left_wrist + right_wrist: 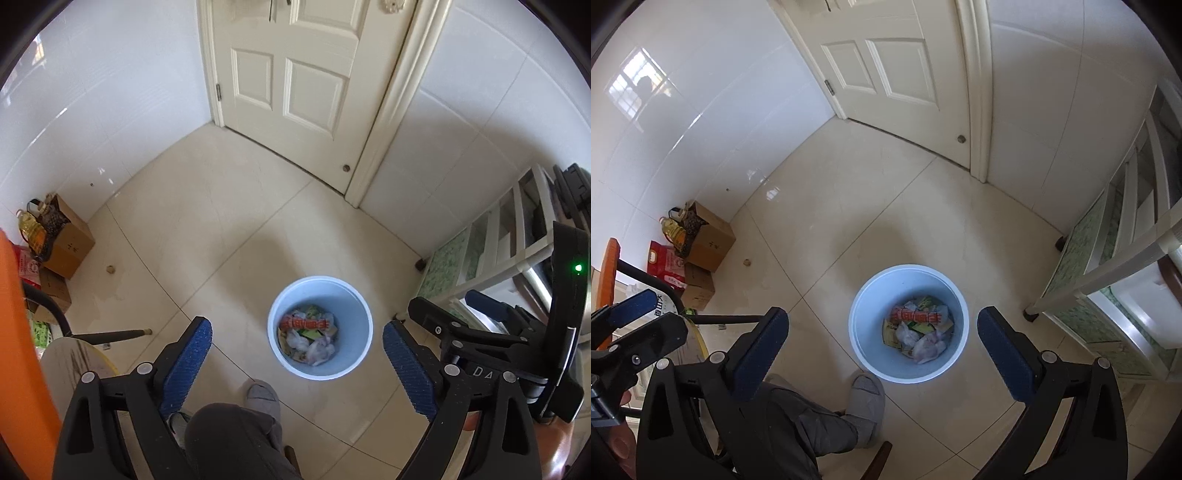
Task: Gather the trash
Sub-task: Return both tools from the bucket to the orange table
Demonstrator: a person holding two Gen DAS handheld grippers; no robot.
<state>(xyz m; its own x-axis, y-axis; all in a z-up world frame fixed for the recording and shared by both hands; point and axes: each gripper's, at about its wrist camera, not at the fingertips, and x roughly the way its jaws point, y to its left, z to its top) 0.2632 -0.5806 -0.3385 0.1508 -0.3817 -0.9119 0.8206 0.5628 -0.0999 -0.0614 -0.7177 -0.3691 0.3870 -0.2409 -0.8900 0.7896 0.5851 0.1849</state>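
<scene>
Fingers of left gripper [297, 349] and right gripper [882, 349] spread wide, empty, above blue bin [866, 295] on floor; wrappers [918, 332] already inside, collection apparently near complete.

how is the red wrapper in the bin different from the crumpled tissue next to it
The red wrapper is long, narrow and bright red-orange with white print; the crumpled tissue is a pale, shapeless wad. The red wrapper lies stretched across the middle of the heap, while the crumpled tissue sits at the heap's edge nearer the person's slipper. Both rest on top of the trash inside the white bin, and neither is held.
</scene>
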